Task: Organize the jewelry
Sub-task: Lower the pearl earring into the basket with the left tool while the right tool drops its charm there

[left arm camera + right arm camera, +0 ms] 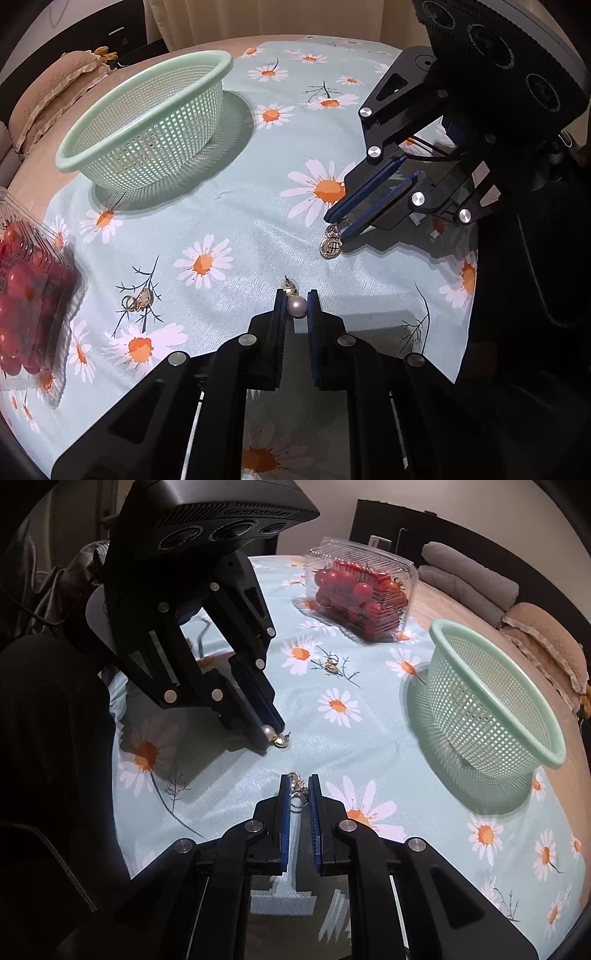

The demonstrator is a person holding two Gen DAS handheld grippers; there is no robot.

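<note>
Nearest my left camera: pearl earring (297, 305), pinched between the jaws of my left gripper (297, 308). Pearl sits between the pads; its gold post pokes out ahead of the tips, just over the daisy-print cloth (240, 221) covering the surface.

Right gripper (298, 794): jaws drawn close on a small chained charm (296, 792). From the left camera the same piece reads as a round gold pendant with a dollar sign (330, 246), hanging at the fingertips and touching or nearly touching the cloth; I cannot tell which.

Third piece: gold ring-style earring (135, 301), lying loose on the cloth, to the left of my left gripper and well apart from both.

Green mesh basket (147, 122) stands upright on the cloth at the far side, tilted-looking only through the fisheye. Inside not visible from either view.

Clear plastic box of cherry tomatoes (360, 590), lid closed, rests on the surface beyond the loose earring.

Both grippers are low, near each other, tips angled toward the cloth.
</note>
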